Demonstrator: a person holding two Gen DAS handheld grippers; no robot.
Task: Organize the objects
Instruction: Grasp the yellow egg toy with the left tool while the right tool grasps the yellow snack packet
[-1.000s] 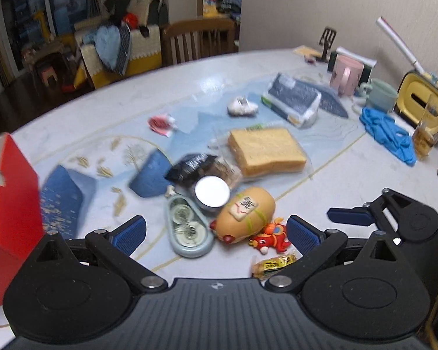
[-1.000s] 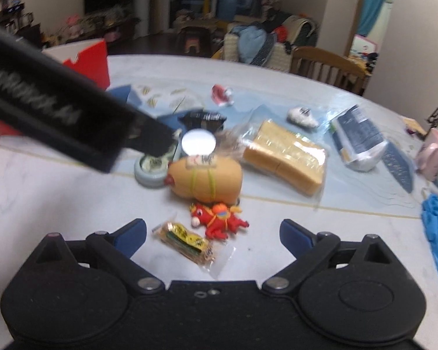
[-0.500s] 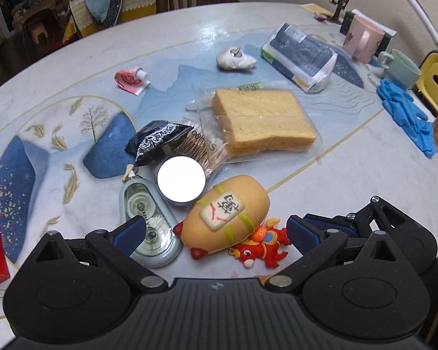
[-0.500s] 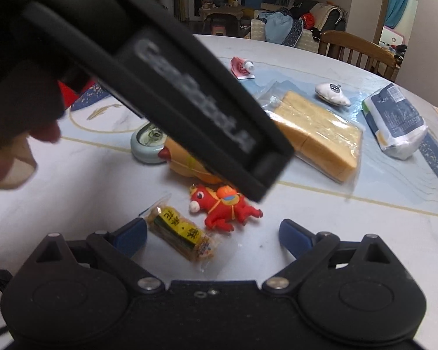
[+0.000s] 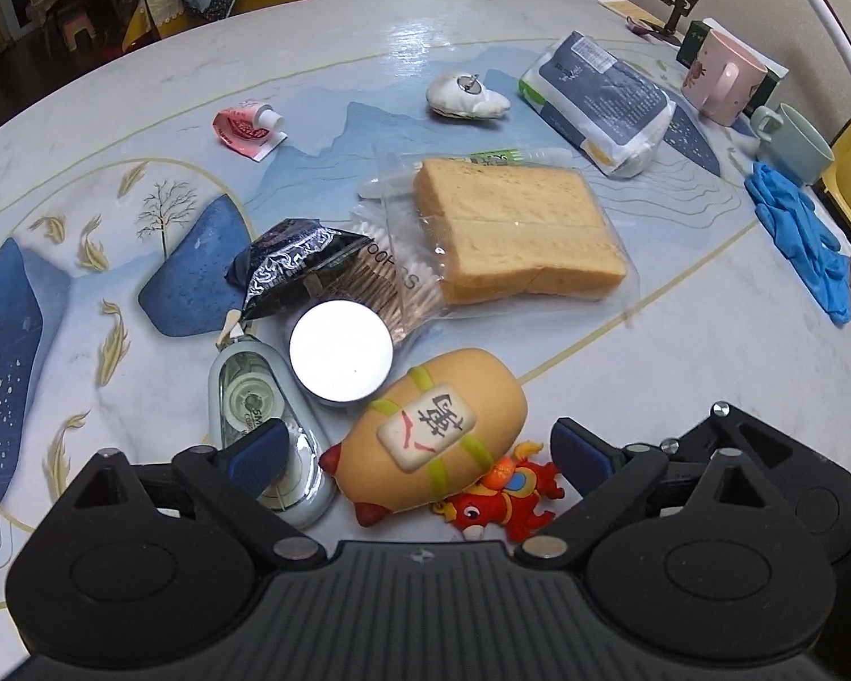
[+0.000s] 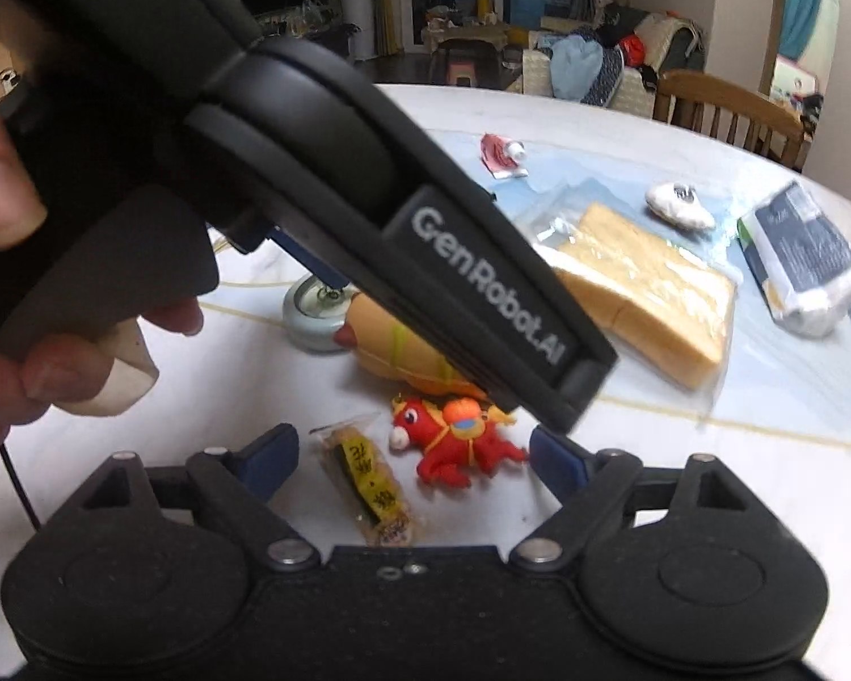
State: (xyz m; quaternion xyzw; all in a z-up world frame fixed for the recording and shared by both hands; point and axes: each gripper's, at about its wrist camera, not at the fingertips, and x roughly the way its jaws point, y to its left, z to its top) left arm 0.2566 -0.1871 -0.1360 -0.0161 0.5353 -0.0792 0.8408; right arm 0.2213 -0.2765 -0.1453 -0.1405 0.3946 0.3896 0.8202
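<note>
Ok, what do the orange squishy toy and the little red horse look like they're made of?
The orange toy looks like soft foam with a matte, smooth skin: rounded, no shine, painted label. The red horse looks like moulded rubber or soft plastic, slightly glossy with crisp painted details. Neither can be confirmed by sight.

Round table (image 5: 681,352), pale marble-look top printed with blue hills, gold fish, a bare tree and thin gold arcs. Lying on it: bagged bread slices (image 5: 516,227), a cotton-swab pack (image 5: 391,284) tucked against the bread bag, black foil wrapper (image 5: 289,267) over the swabs' left end, white round lid (image 5: 340,349), correction-tape dispenser (image 5: 255,397), orange sausage-shaped toy (image 5: 437,425), red horse toy (image 5: 499,502) touching it, yellow-labelled snack bar (image 6: 369,488) just beside the horse. Farther off: red tube (image 5: 244,127), white shell-like piece (image 5: 465,99), tissue pack (image 5: 601,96), pink mug (image 5: 720,79), green mug (image 5: 794,142), blue gloves (image 5: 800,232)
</note>
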